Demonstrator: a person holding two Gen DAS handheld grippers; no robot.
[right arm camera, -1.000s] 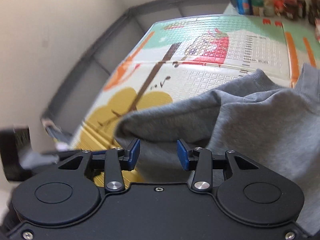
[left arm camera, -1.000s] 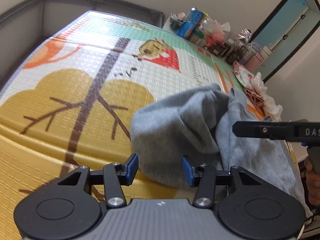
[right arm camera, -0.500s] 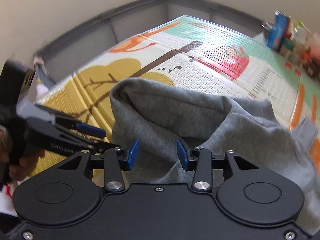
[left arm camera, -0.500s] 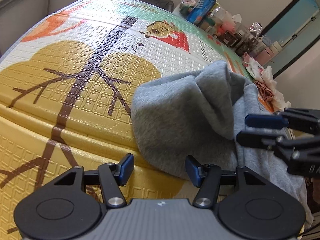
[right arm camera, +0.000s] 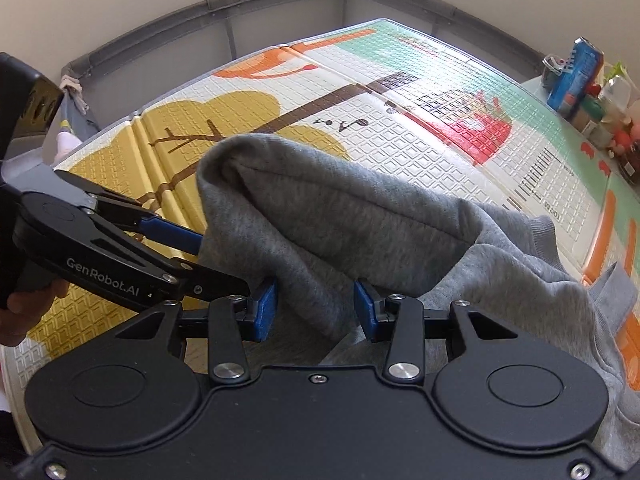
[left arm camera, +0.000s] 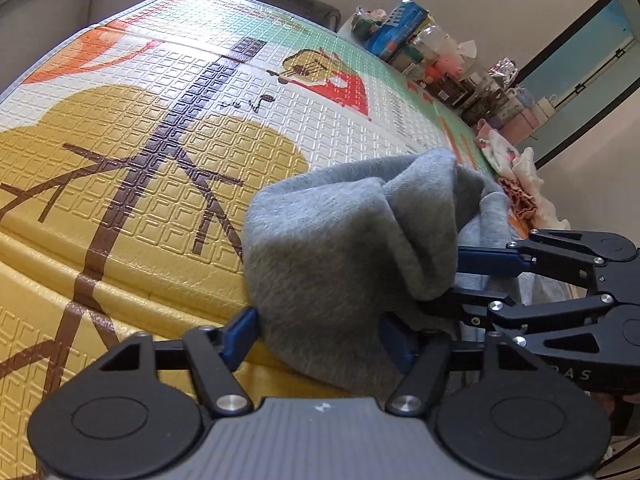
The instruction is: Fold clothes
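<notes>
Lying bunched up on the bumpy foam play mat (left arm camera: 168, 128) with its yellow tree picture is a soft grey sweatshirt (left arm camera: 340, 248), puffed into 1 big fold. The left gripper (left arm camera: 320, 336) and right gripper (right arm camera: 315, 308) are both wide open, with grey cloth between their blue fingers.

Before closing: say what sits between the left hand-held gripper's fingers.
A bunched fold of the grey sweatshirt fills the gap of the open left hand-held gripper, seen in the left wrist view.

Bright daylight glares off the mat (left arm camera: 208, 60); sharp focus, edges bowed by fisheye
</notes>
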